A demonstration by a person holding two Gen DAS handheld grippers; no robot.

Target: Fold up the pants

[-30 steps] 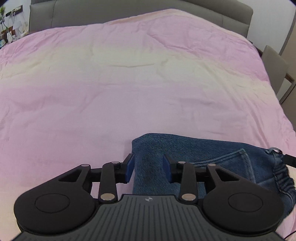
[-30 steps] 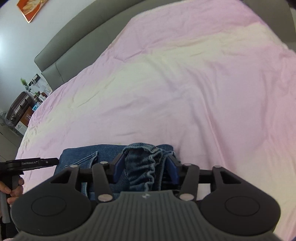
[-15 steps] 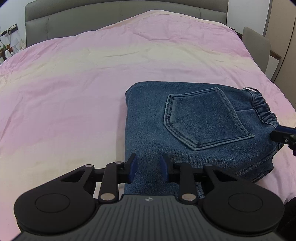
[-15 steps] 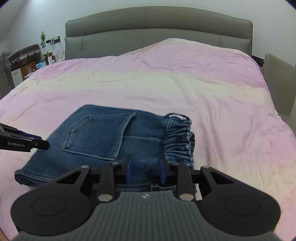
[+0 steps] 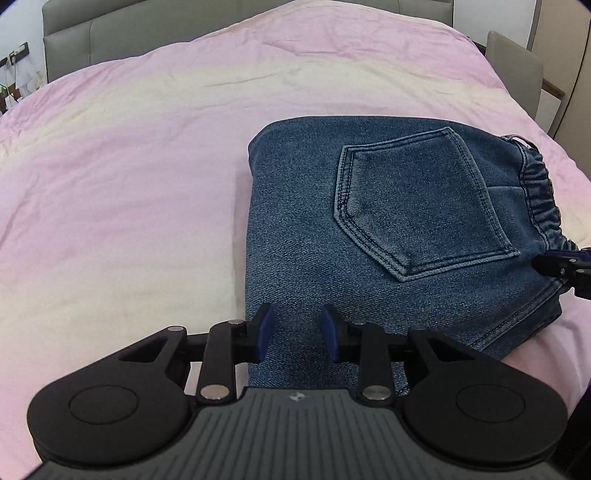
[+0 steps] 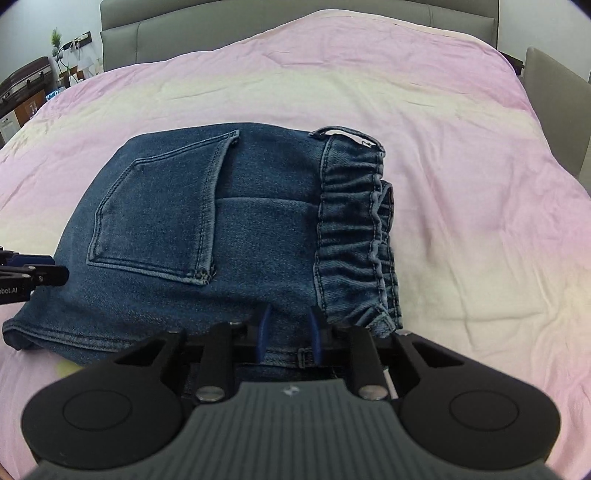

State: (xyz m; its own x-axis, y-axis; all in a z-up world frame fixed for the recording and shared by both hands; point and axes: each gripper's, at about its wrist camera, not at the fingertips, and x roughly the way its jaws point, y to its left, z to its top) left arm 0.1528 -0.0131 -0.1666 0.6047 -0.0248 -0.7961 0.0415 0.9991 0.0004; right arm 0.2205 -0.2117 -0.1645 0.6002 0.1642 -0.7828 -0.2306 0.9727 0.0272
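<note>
The blue denim pants (image 5: 388, 229) lie folded into a compact stack on the pink bed, back pocket up and elastic waistband (image 6: 354, 229) at the right. My left gripper (image 5: 295, 338) stands open over the stack's near left edge, holding nothing. My right gripper (image 6: 287, 338) stands open over the near edge by the waistband, holding nothing. Each gripper's tip shows at the side of the other view: the right one (image 5: 561, 264), the left one (image 6: 33, 275).
The pink and cream bedspread (image 5: 129, 184) spreads out beyond and beside the pants. A grey headboard (image 6: 295, 22) stands at the far end. A grey chair (image 6: 557, 103) stands right of the bed. A nightstand with a plant (image 6: 55, 48) is at far left.
Both grippers have drawn back and up from the pants. The stack now lies flat and in full view, where a second ago the jaws bracketed its fabric close up.
</note>
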